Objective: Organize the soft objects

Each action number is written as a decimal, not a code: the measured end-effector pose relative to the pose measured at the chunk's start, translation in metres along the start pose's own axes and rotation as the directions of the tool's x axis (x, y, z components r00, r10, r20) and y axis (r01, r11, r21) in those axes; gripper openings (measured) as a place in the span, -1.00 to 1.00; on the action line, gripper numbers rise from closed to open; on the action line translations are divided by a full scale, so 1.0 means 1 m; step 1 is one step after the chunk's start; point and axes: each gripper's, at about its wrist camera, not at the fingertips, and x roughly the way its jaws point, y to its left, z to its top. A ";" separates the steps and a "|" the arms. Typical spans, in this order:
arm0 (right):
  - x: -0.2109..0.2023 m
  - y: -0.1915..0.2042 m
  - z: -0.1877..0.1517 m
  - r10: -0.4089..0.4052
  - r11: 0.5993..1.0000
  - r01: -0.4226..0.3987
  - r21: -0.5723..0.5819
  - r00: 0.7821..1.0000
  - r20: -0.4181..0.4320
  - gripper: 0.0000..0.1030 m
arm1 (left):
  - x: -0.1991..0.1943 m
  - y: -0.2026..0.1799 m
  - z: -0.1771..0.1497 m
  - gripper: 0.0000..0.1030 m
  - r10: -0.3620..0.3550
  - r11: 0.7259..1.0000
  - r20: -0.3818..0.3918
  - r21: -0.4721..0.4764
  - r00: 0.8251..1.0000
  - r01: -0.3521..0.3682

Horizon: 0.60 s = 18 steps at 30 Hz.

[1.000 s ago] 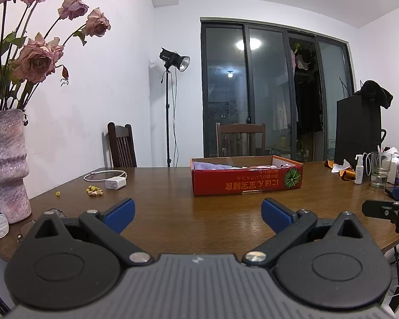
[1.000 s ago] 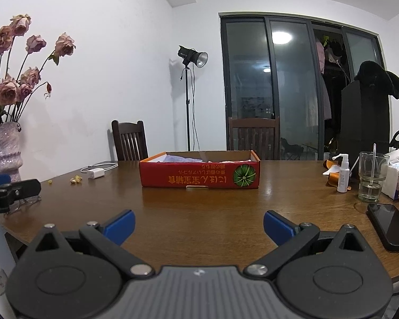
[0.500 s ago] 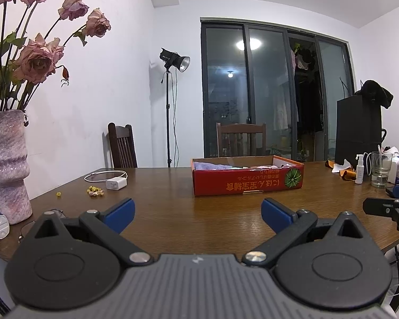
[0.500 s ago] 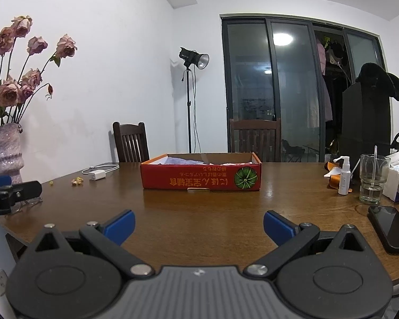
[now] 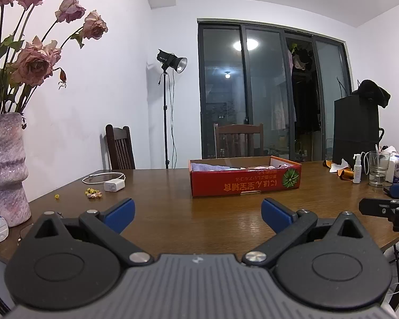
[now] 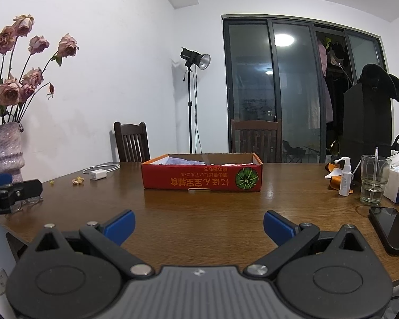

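Cloths [image 5: 212, 167], lavender and pink, lay inside the red box [image 6: 202, 180] mid-table, while the left gripper [image 5: 196, 211] and right gripper [image 6: 199, 224] hung wide open and empty, a scene fitting either sorting ahead or sorting finished.

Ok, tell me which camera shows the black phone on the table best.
The right wrist view: the black phone lies flat at the table's right edge, near the glass, though partly cut off. The left wrist view does not show it.
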 end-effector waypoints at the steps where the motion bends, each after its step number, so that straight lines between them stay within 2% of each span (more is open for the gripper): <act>1: 0.000 -0.001 0.001 0.001 1.000 -0.001 0.000 1.000 0.000 1.00 | 0.000 0.000 0.000 1.00 0.001 1.000 -0.001 0.001 1.000 -0.001; 18: -0.002 0.000 0.003 0.004 1.000 -0.004 -0.008 1.000 0.012 1.00 | -0.005 0.000 0.000 1.00 -0.012 1.000 0.035 0.009 0.999 0.011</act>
